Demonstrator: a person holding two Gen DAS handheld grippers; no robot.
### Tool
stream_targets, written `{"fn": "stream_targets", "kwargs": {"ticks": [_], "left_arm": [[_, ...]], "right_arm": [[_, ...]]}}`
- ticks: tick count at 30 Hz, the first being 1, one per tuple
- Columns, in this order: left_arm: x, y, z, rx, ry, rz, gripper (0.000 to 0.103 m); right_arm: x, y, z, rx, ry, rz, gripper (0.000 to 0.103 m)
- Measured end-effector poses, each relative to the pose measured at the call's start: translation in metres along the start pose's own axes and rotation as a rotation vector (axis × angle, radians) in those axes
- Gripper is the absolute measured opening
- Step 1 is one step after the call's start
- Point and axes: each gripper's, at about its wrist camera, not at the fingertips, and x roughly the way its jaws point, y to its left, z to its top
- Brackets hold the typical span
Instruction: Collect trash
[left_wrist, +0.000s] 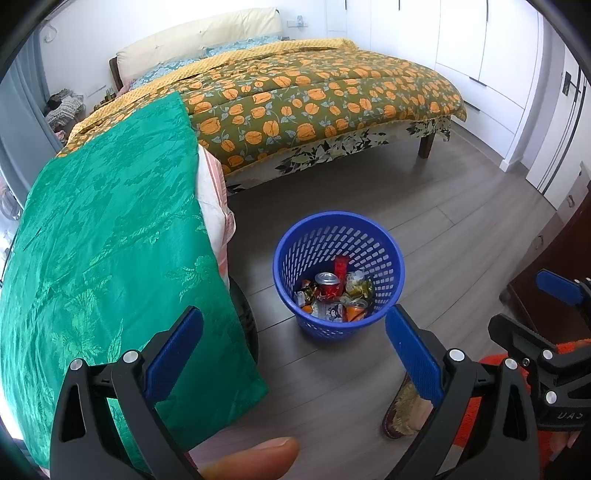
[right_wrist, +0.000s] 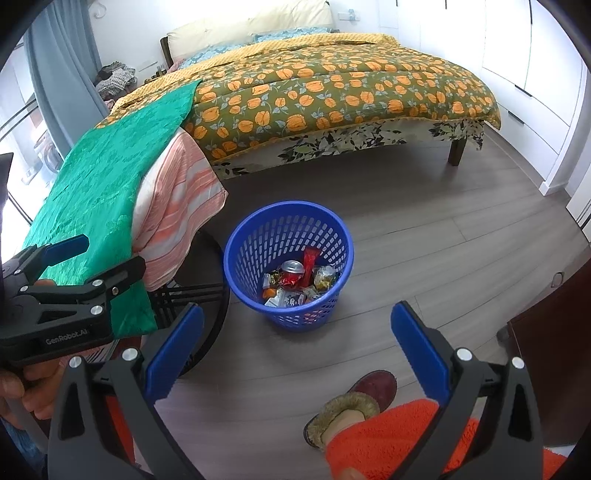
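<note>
Nearest, at 6 o'clock: left gripper (left_wrist: 293, 349) spread wide, blue pads apart, nothing between. Likewise right gripper (right_wrist: 297, 343), wide and holding nothing. At 5 o'clock in the right wrist view, a slipper (right_wrist: 354, 402) on the floor (right_wrist: 424, 236), under an orange fleece sleeve. Farther out, near centre: blue bin (left_wrist: 338, 273) upright on the floor, well apart from both grippers, with trash inside: a crushed red can (left_wrist: 327, 284), wrappers (left_wrist: 356, 286), a red packet (left_wrist: 340, 267). At 9 o'clock, green cloth (left_wrist: 107, 236) draped over a counter with a striped cover beneath. Farthest, at 12 o'clock: bed (left_wrist: 314, 96) under an orange-flowered quilt, white wardrobe (left_wrist: 491, 48) at 1 o'clock.
</note>
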Motion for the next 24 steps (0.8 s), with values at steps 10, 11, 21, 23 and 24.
{"fn": "stream_targets", "kwargs": {"ticks": [10, 11, 21, 23, 24], "left_arm": [[0.0015, 0.0015, -0.0007, -0.001, 0.002, -0.001, 0.098], [0.0016, 0.0016, -0.0008, -0.001, 0.001, -0.001, 0.098], [0.0046, 0.004, -0.004, -0.003, 0.005, 0.003, 0.098], [0.0045, 0.0039, -0.0035, -0.003, 0.005, 0.002, 0.098], [0.0044, 0.0035, -0.0029, -0.003, 0.005, 0.002, 0.098]], "right_arm": [[0.0, 0.0003, -0.0003, 0.0, 0.003, 0.001, 0.099], [0.0002, 0.0006, -0.0005, 0.0, 0.003, 0.001, 0.099], [-0.0002, 0.0009, -0.0005, 0.0, 0.004, 0.001, 0.098], [-0.0002, 0.001, -0.0005, 0.0, 0.004, 0.0, 0.099], [-0.0003, 0.001, -0.0005, 0.0, 0.004, 0.0, 0.098]]}}
